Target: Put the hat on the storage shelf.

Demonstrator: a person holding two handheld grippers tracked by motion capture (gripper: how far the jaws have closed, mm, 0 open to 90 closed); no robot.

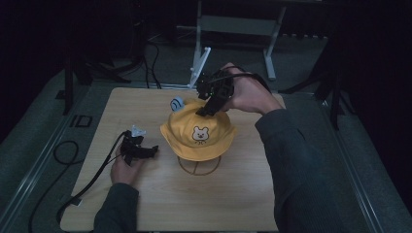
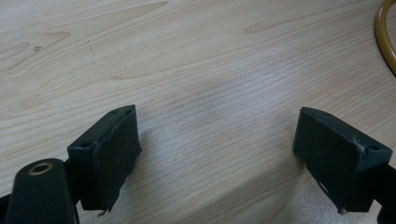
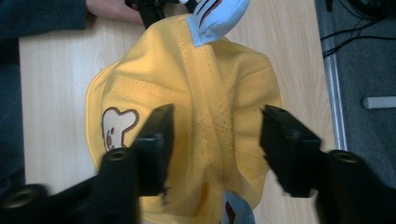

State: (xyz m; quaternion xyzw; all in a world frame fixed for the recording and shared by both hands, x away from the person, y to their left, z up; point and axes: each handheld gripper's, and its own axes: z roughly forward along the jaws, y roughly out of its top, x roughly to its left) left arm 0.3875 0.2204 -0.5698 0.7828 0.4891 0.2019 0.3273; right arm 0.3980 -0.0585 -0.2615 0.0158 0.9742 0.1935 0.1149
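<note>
Yellow hat (image 1: pixel 198 136) mid-bench, perched on wire stand (image 1: pixel 199 166), crown up, brim drooping all round. Bear patch (image 1: pixel 199 134) on near side, facing the person. Blue ear (image 1: pixel 177 103) at far-left of crown; second blue ear at bottom edge of right gripper view (image 3: pixel 237 210). No clear long axis, roughly round; ear-to-ear line runs along the centre seam in right gripper view.

Right tongs (image 1: pixel 206 110) down over crown top, tilted in from far right, gripped by right hand (image 1: pixel 248 94). In right gripper view (image 3: pixel 215 140): wide open, jaws straddling the seam cross at crown centre, one each side, nothing pinched. Contact with fabric: cannot tell.

Left tongs (image 1: pixel 145 150) left of hat, well apart from brim, low over bench (image 1: pixel 233 194), pointing right toward stand. Left hand (image 1: pixel 125 170) behind them, cable (image 1: pixel 87 187) trailing off near-left edge. In left gripper view (image 2: pixel 217 154): wide open, empty, bare wood between jaws, tips just above or on bench surface, cannot tell which. Arc of stand ring (image 2: pixel 385 39) at top right corner there.
</note>
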